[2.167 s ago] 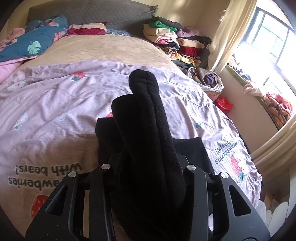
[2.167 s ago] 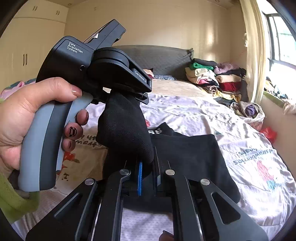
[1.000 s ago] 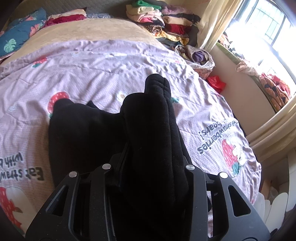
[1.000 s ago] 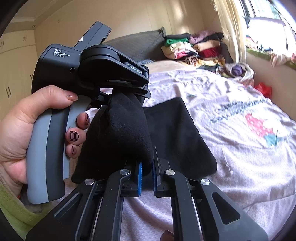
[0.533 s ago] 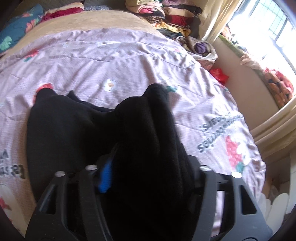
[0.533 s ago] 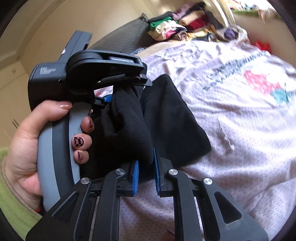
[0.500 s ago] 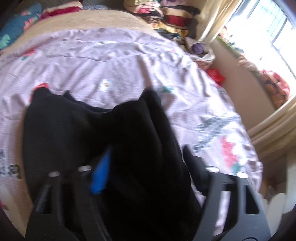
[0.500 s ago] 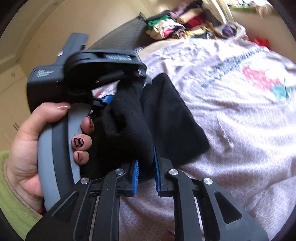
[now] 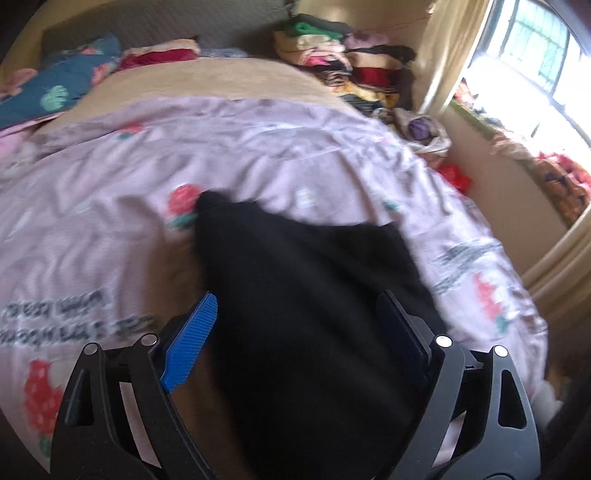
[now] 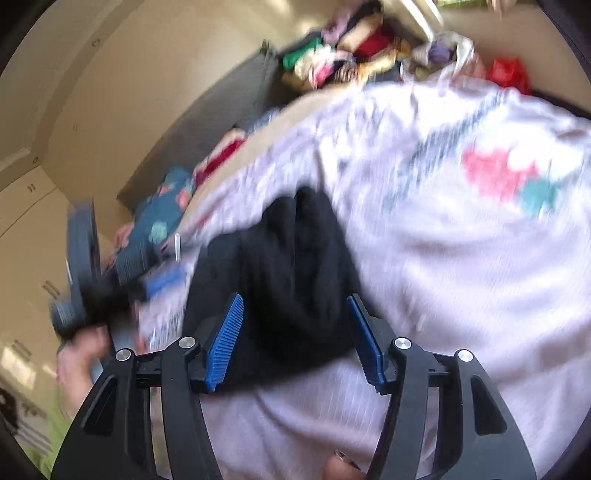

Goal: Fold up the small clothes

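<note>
A black garment [image 9: 303,295] lies folded on the lilac strawberry quilt [image 9: 110,221]. My left gripper [image 9: 295,306] hovers over it, jaws wide and still opening; the cloth lies between the blue fingers [image 9: 192,339] without being pinched. In the right wrist view the same garment [image 10: 291,266] is bunched between the jaws of my right gripper [image 10: 295,299], which are opening, with its blue pads [image 10: 225,339] standing off the cloth. The left gripper [image 10: 88,280] shows blurred at the left, held by a hand [image 10: 81,354].
Folded clothes [image 9: 332,48] are stacked at the bed's far right corner. Pillows [image 9: 55,92] and a grey headboard [image 9: 166,22] lie at the far end. A bag [image 9: 424,129] and a red item [image 9: 456,177] sit between the bed and the window wall.
Both grippers have opened and let go of the black garment, which has dropped flat onto the quilt. In the right wrist view the left gripper has moved away to the left.
</note>
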The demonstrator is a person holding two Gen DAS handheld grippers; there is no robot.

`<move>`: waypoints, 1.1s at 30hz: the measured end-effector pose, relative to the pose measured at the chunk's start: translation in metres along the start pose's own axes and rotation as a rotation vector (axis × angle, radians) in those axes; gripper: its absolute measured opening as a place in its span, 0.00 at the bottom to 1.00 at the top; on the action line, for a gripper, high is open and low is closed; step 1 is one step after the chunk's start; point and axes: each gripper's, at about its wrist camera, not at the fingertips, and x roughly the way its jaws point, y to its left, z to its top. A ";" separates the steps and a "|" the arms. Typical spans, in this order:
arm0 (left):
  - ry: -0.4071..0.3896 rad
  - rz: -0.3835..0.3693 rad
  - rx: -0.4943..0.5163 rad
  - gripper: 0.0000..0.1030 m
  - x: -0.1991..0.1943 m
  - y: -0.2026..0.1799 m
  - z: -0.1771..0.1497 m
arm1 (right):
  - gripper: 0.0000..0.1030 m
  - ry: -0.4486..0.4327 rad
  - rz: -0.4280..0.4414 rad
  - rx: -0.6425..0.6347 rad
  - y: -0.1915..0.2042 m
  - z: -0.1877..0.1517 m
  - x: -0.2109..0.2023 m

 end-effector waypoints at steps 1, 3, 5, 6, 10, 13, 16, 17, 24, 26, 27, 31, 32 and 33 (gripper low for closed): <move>0.008 0.005 0.002 0.78 0.001 0.004 -0.005 | 0.55 0.001 -0.016 -0.023 0.004 0.013 0.003; 0.028 0.016 0.002 0.78 0.005 0.012 -0.014 | 0.55 0.057 -0.033 -0.078 0.012 0.031 0.018; 0.042 -0.006 -0.017 0.78 0.008 0.017 -0.022 | 0.52 0.137 -0.060 -0.122 0.021 0.046 0.047; 0.047 -0.020 -0.024 0.78 0.009 0.019 -0.025 | 0.50 0.178 -0.081 -0.143 0.025 0.049 0.062; 0.050 -0.047 -0.021 0.78 0.009 0.018 -0.029 | 0.44 0.259 -0.176 -0.160 0.025 0.048 0.104; 0.056 -0.063 -0.015 0.79 0.009 0.014 -0.033 | 0.24 0.306 -0.175 -0.145 0.019 0.044 0.123; 0.059 -0.070 -0.002 0.79 0.009 0.009 -0.034 | 0.07 0.285 -0.153 -0.205 0.024 0.045 0.127; 0.059 -0.072 -0.002 0.79 0.009 0.008 -0.034 | 0.06 0.252 -0.145 -0.236 0.027 0.047 0.120; 0.059 -0.093 0.030 0.81 0.007 -0.005 -0.036 | 0.05 0.199 -0.246 -0.335 0.021 0.052 0.118; 0.067 -0.093 0.025 0.81 0.009 -0.004 -0.037 | 0.05 0.209 -0.269 -0.343 0.018 0.046 0.124; 0.069 -0.096 0.020 0.81 0.009 -0.003 -0.037 | 0.05 0.211 -0.276 -0.347 0.016 0.044 0.126; 0.078 -0.097 0.026 0.81 0.009 -0.004 -0.038 | 0.10 0.189 -0.325 -0.345 0.008 0.037 0.126; 0.079 -0.098 0.026 0.81 0.009 -0.004 -0.039 | 0.14 0.186 -0.336 -0.345 0.007 0.036 0.125; 0.079 -0.094 0.027 0.81 0.008 -0.004 -0.039 | 0.17 0.184 -0.346 -0.346 0.007 0.036 0.125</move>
